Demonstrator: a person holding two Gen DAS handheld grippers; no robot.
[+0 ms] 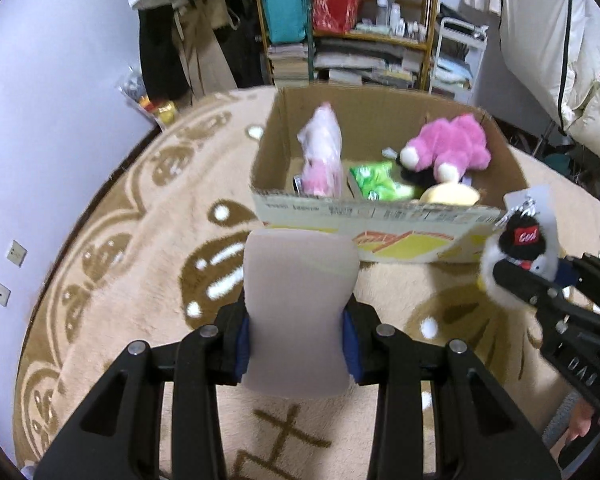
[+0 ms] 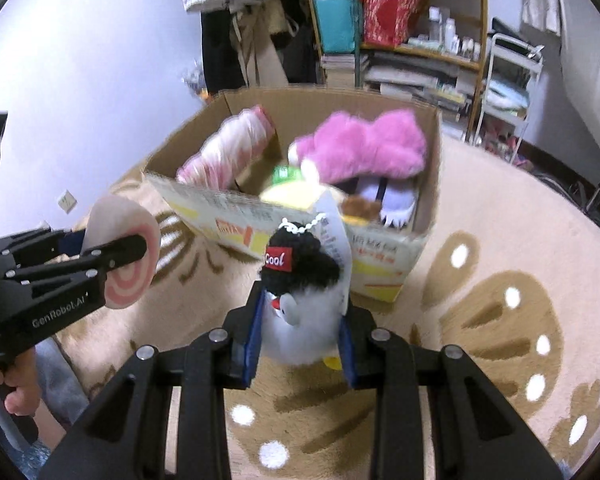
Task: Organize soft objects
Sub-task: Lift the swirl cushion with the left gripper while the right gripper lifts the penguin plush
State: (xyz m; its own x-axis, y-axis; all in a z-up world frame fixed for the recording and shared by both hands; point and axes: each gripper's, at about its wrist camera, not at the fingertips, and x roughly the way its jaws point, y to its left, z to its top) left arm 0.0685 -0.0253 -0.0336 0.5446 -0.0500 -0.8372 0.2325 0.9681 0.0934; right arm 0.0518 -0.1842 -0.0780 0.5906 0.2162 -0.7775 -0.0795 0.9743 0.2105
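Note:
My left gripper (image 1: 298, 332) is shut on a pale pink swirl cushion (image 1: 300, 304), held above the rug short of the cardboard box (image 1: 380, 210). The cushion's swirl face shows in the right wrist view (image 2: 128, 256). My right gripper (image 2: 300, 344) is shut on a white penguin plush with a black "Cool" cap (image 2: 300, 300), also above the rug before the box (image 2: 396, 264); it shows in the left wrist view (image 1: 516, 260). The box holds a pink plush (image 1: 448, 148), a bagged pink toy (image 1: 322, 156), a green item (image 1: 376, 180) and a yellow plush (image 1: 452, 194).
A beige rug with brown patterns (image 1: 140, 280) covers the floor. A cluttered shelf (image 1: 352, 24) and hanging clothes stand behind the box. A white trolley (image 2: 508, 80) stands at the back right. The lilac wall (image 1: 40, 140) is at the left.

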